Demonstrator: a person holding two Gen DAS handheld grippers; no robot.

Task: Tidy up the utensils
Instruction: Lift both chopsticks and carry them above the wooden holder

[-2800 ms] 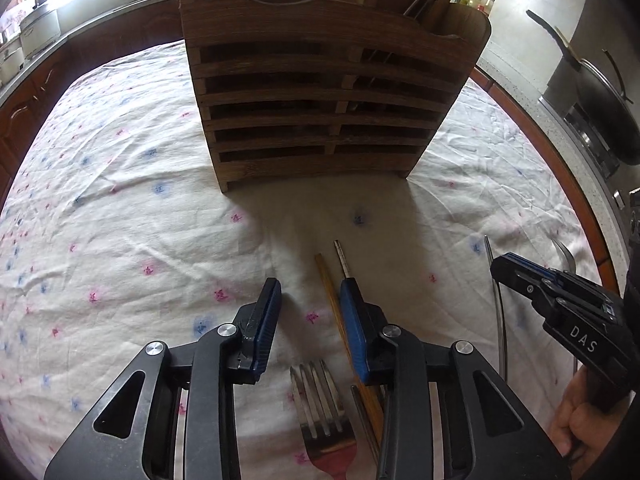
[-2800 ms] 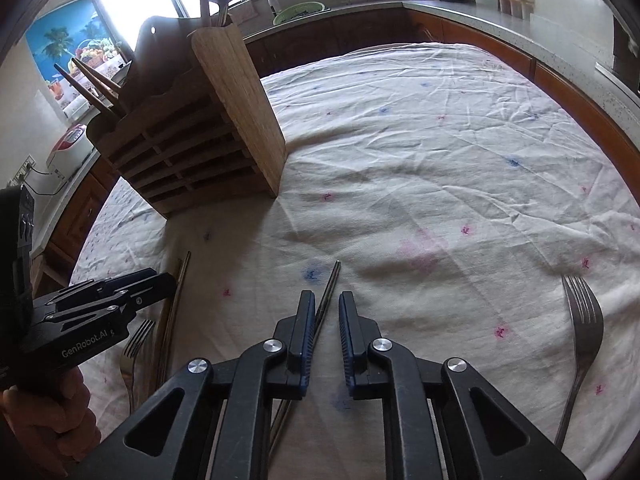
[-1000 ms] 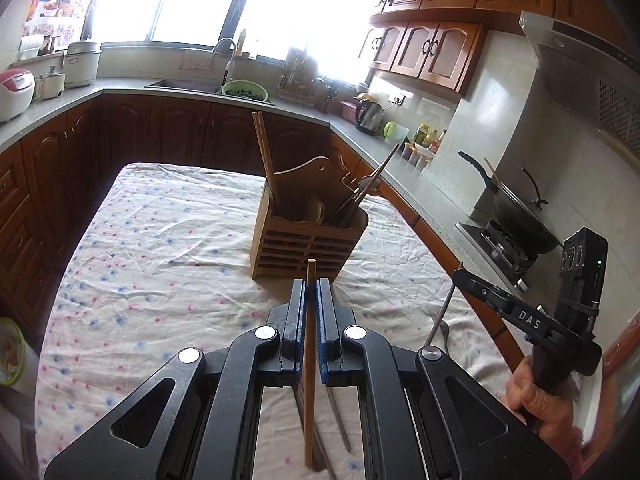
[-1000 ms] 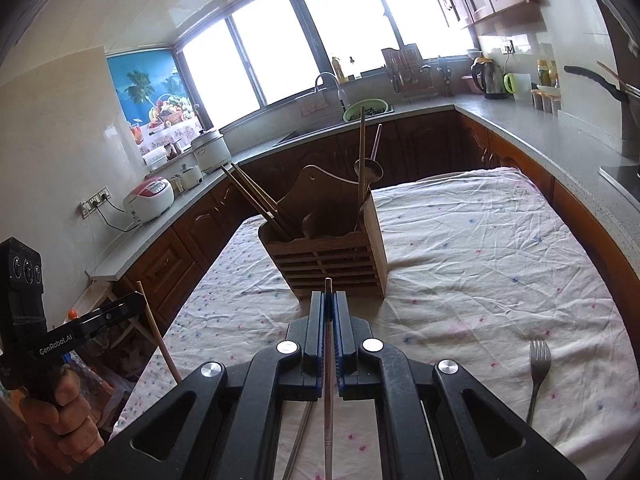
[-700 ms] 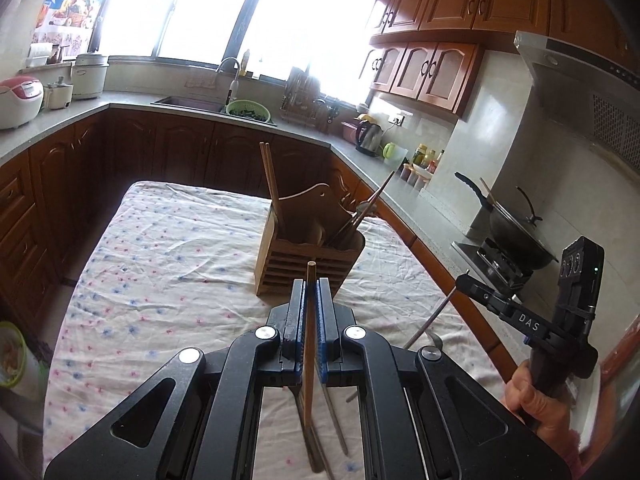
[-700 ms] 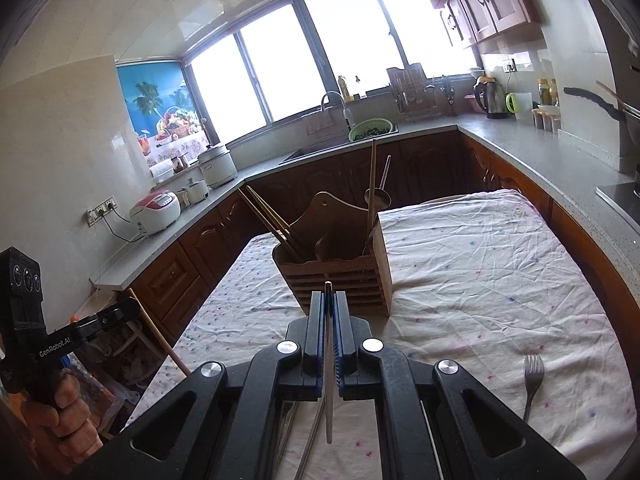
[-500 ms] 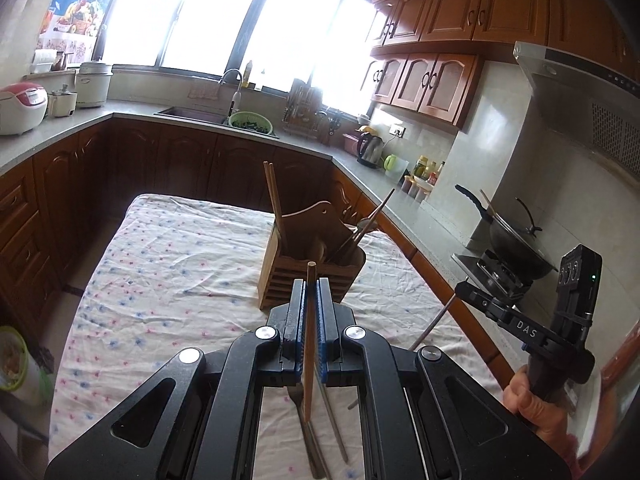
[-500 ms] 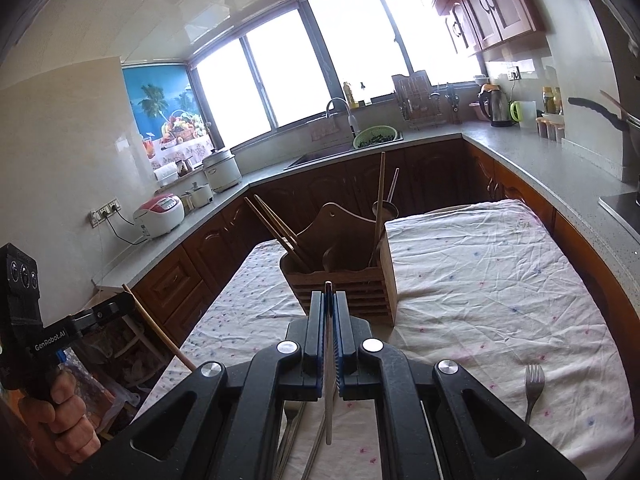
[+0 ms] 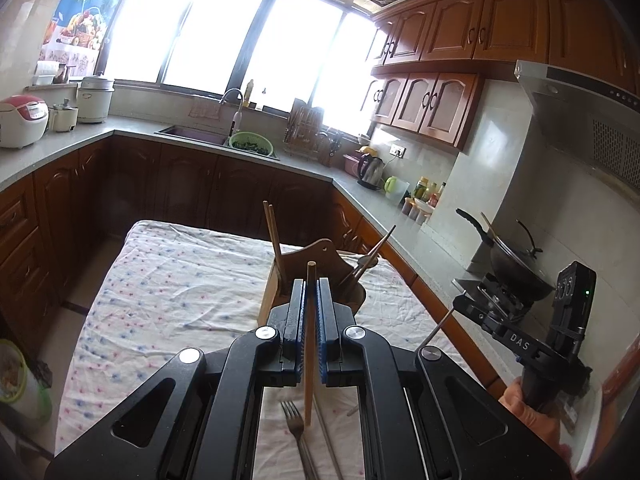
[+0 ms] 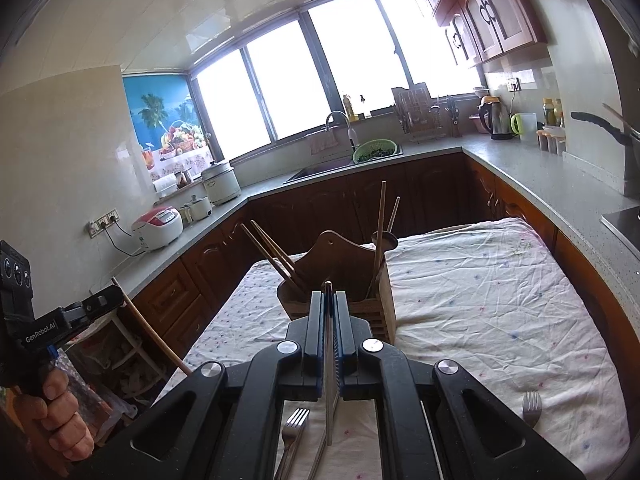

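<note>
Lifted clear of the desk [image 9: 168,280] since the earlier frames, both claws now ride above it. Left claw [image 9: 309,292] is clenched on a wooden chopstick [image 9: 309,344], and the right claw [image 10: 329,308] on a metal chopstick [image 10: 329,360]. Each stick, pinched mid-length, could pivot or slip on the way. Ahead of both claws, the wooden utensil holder [image 10: 376,312] bristles with chopsticks that may block entry. Below them, forks [image 10: 294,420] remain on the cloth.

Both wrist cameras look forward along their tongs, angled slightly downward, sharing the wooden holder [image 9: 316,264] [image 10: 340,264] ahead.
</note>
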